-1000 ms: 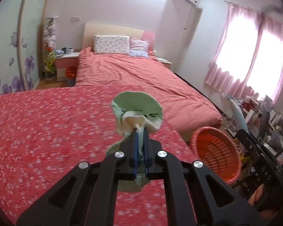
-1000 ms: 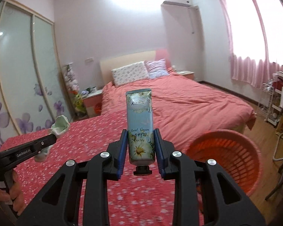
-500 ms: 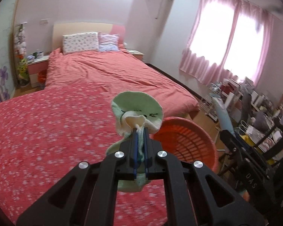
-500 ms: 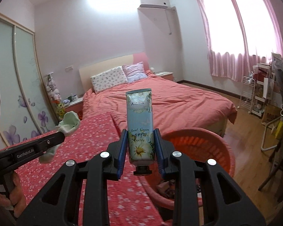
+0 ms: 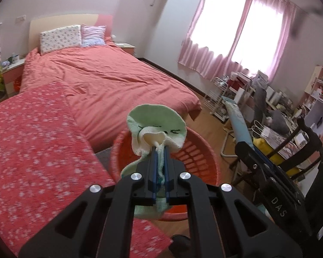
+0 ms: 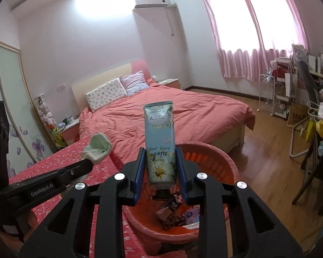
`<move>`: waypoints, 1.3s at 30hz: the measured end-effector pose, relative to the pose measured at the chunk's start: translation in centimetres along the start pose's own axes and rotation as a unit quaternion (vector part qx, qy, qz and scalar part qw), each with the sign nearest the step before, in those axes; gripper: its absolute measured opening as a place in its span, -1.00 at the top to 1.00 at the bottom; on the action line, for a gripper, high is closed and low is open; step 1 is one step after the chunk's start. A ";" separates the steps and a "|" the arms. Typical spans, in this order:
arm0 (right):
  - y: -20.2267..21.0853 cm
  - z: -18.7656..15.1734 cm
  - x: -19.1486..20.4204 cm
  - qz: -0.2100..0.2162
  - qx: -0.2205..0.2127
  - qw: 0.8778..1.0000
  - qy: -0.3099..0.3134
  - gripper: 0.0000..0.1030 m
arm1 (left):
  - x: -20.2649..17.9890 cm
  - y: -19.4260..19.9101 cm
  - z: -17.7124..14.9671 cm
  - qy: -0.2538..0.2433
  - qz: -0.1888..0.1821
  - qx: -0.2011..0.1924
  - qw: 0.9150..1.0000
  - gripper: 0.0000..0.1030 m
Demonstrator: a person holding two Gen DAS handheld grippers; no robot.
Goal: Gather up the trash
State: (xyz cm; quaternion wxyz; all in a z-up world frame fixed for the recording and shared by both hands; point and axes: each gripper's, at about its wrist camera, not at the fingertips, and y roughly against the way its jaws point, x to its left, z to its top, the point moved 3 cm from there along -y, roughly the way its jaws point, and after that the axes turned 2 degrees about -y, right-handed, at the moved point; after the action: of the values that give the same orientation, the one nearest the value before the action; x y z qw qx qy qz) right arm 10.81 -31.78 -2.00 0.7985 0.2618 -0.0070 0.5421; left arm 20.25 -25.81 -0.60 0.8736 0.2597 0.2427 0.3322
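Note:
My left gripper [image 5: 159, 150] is shut on a pale green sock [image 5: 156, 121] with a stitched face, held above the near rim of an orange basket [image 5: 196, 157]. The sock also shows in the right wrist view [image 6: 98, 148], left of the basket. My right gripper [image 6: 160, 152] is shut on a light blue hand cream tube [image 6: 160, 142], cap down, directly over the orange basket [image 6: 226, 167]. Wrappers and scraps [image 6: 174, 211] lie in the basket's bottom.
A red flowered cloth surface [image 5: 28, 146] lies to the left of the basket. A bed with a coral duvet [image 5: 109, 79] stands behind. Chairs and a cluttered desk [image 5: 286, 129] are to the right, with wooden floor [image 6: 267, 146] between.
Both grippers have swung to the right, off the flowered surface and over the orange basket. The sock and the tube are still held.

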 end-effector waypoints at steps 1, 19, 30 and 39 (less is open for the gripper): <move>-0.2 -0.1 -0.4 -0.001 0.001 1.000 -0.003 0.45 | -0.4 -0.9 0.0 -0.002 -0.005 0.005 1.000 0.88; -3.8 -0.7 -4.7 0.016 0.052 0.996 -0.070 0.08 | 0.7 -9.1 -1.6 0.030 0.002 0.073 0.997 0.36; 0.6 -0.3 -2.6 -0.003 0.015 0.999 -0.028 -0.52 | 4.5 -1.2 -3.0 0.035 0.067 0.021 0.997 -0.07; 6.1 -0.8 0.7 -0.020 -0.036 0.999 0.024 -0.95 | 6.6 9.7 -6.2 0.048 0.142 -0.046 0.988 -0.63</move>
State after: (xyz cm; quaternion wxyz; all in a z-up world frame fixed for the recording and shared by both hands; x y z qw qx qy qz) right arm 5.59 -29.17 0.07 0.8181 0.2203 -0.0019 0.5312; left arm 16.45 -13.05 -0.92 0.8161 0.2345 0.2292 0.4758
